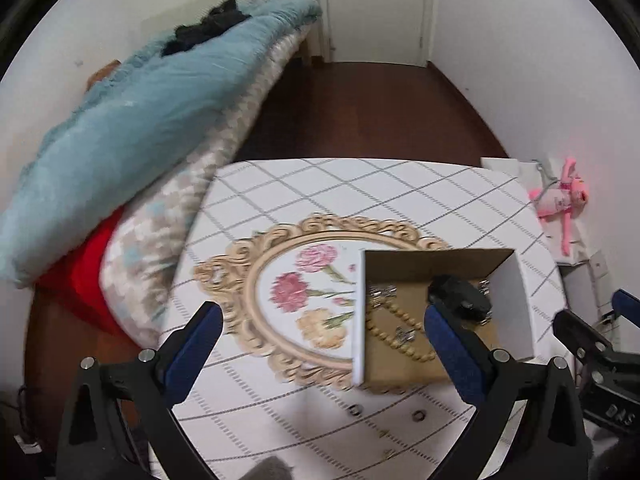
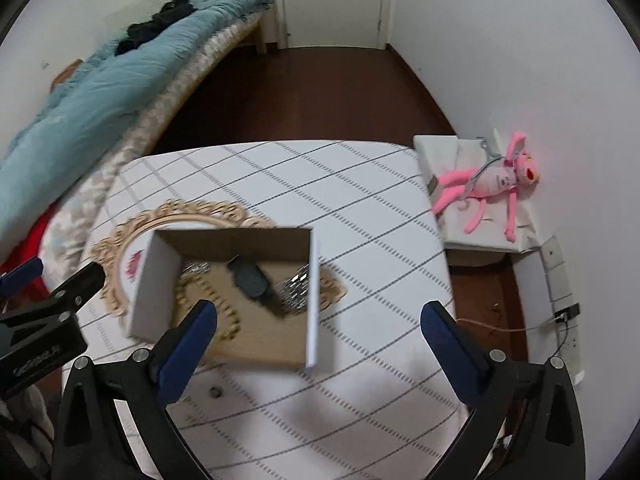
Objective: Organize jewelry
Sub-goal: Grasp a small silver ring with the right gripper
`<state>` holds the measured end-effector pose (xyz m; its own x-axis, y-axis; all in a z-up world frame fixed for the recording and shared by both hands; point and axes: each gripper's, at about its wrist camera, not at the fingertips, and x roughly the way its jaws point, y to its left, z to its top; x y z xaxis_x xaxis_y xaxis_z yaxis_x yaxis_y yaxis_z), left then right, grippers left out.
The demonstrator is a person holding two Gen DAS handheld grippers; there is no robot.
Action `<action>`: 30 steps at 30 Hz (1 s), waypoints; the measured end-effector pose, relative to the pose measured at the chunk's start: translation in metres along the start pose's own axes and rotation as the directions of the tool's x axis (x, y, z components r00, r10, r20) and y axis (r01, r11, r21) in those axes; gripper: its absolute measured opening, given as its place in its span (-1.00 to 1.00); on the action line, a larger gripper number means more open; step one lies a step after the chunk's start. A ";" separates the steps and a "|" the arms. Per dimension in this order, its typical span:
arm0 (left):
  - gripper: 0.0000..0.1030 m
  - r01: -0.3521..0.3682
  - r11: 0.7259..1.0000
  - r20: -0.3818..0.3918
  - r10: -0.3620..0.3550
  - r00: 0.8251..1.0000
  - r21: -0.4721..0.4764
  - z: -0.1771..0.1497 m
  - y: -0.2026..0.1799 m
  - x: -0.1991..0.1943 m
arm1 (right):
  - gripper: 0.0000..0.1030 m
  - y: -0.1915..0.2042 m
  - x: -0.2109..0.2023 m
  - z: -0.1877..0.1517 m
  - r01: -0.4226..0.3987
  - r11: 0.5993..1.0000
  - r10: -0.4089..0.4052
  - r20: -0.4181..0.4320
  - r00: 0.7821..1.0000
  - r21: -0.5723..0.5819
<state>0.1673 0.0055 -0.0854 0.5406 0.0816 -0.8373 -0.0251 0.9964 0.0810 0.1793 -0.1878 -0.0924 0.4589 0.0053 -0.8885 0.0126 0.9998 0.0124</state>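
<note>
An open cardboard box [image 1: 516, 308] [image 2: 154, 284] with white outer walls stands on the table. Inside lie a beige bead necklace [image 1: 390, 330] [image 2: 208, 304], a black watch [image 1: 460, 300] [image 2: 252, 280] and silver clip pieces [image 1: 382, 294] [image 2: 296, 288]. Two small rings [image 1: 354, 410] [image 1: 418, 415] lie on the tablecloth in front of the box; one ring [image 2: 216, 392] shows in the right wrist view. My left gripper [image 1: 322, 332] is open and empty, left of the box. My right gripper [image 2: 318, 328] is open and empty above the box's near right corner.
The table has a white checked cloth [image 1: 320, 184] [image 2: 360, 240] and an ornate gold-framed flower tray [image 1: 296, 292] [image 2: 120, 248] under the box. A bed with a blue duvet [image 1: 132, 120] [image 2: 80, 112] is to the left. A pink plush toy [image 2: 488, 184] lies on a stool to the right.
</note>
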 end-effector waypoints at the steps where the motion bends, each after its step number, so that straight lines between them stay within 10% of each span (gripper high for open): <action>1: 1.00 -0.017 1.000 0.005 0.017 1.000 0.004 -0.005 0.002 -0.003 | 1.00 0.003 -0.002 -0.006 -0.016 1.000 0.016 -0.005 1.000 0.000; 7: 1.00 -0.023 0.999 -0.035 0.021 0.999 -0.032 -0.054 0.018 0.006 | 0.97 0.024 0.011 -0.058 -0.090 0.996 0.090 -0.044 0.995 0.006; 13: 1.00 -0.016 1.000 -0.140 0.013 0.990 -0.025 -0.100 0.030 0.046 | 0.11 0.042 0.057 -0.096 -0.177 0.984 0.180 -0.132 0.975 0.039; 30: 1.00 -0.043 0.999 -0.193 0.042 0.980 0.001 -0.134 0.050 0.079 | -0.46 0.102 0.090 -0.112 -0.136 0.981 0.122 -0.104 0.987 -0.135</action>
<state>0.0960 0.0653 -0.2194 0.3667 0.1263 -0.9217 -0.0473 0.9920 0.1171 0.1227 -0.0835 -0.2225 0.3624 0.1294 -0.9230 -0.1701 0.9829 0.0710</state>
